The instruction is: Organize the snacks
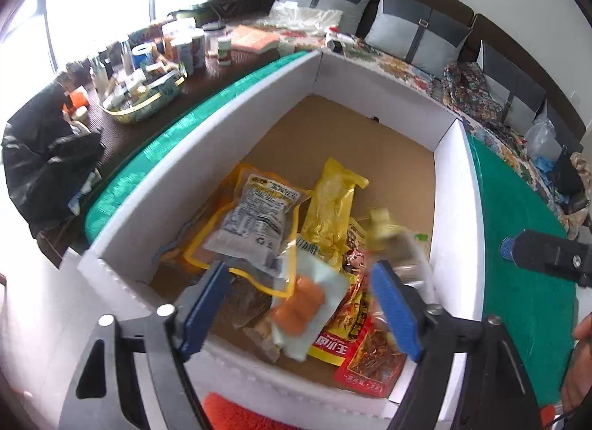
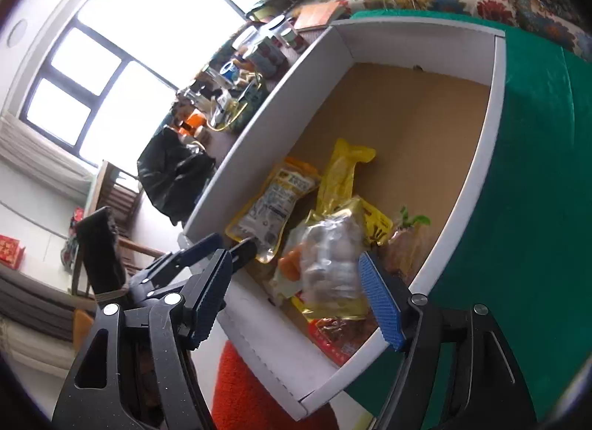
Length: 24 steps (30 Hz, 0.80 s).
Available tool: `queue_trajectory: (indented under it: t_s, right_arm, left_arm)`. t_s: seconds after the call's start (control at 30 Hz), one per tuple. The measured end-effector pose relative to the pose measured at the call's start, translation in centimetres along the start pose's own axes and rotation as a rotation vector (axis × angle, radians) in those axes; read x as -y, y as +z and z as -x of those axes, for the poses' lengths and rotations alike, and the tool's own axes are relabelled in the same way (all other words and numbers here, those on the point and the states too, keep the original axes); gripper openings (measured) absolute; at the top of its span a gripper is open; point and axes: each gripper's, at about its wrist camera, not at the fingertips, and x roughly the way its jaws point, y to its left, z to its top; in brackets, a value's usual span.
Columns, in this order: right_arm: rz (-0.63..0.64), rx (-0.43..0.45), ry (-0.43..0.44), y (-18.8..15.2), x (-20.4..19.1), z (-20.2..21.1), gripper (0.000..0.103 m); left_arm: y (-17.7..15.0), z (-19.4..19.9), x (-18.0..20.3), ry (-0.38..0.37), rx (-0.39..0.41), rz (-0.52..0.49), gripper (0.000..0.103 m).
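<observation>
Low in both frames, the left gripper [image 1: 299, 304] and right gripper [image 2: 296, 293] stand with jaws apart, gripping nothing. Snack packets [image 1: 255, 222] fill the white box [image 1: 207, 156] at centre.

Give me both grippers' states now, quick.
Left gripper: open, holding nothing, above the snack packets in the box.
Right gripper: open, fingers apart, gripping nothing.

A box [image 1: 259, 123] lies ahead of and below both pairs of fingers, holding a heap of snack packets [image 1: 296, 245] at its near end; its far end is bare. Left of the left gripper's fingers [image 1: 207, 304], beyond the box wall, a basket [image 1: 148, 97] and bottles [image 1: 192, 49] stand on the table [image 1: 229, 63]. Cushions [image 1: 418, 37] lie behind the box.
</observation>
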Motion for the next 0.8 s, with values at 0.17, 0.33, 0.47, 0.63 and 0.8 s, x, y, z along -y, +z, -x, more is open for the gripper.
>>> queue_trajectory:
  t_s: [0.17,0.33,0.47,0.63,0.8]
  right_arm:
    - [0.048,0.082,-0.081,1.0,-0.1,3.9,0.075]
    - [0.170,0.192,-0.237,1.9,-3.0,6.8,0.080]
    - [0.234,0.218,-0.337,1.1,-4.3,7.0,0.082]
    - [0.259,0.185,-0.387,-0.1,-4.7,5.1,0.082]
    - [0.273,0.175,-0.431,-1.0,-4.8,4.3,0.082]
  left_arm:
    - [0.1,5.7,2.0,0.064,0.160,-0.059,0.095]
    - [1.4,10.2,3.2,0.096,0.304,-0.021,0.103]
    - [1.3,10.3,2.7,0.083,0.274,0.027,0.103]
    - [0.3,10.2,2.4,0.141,0.272,0.045,0.103]
    - [0.2,10.8,2.1,0.250,0.305,0.018,0.103]
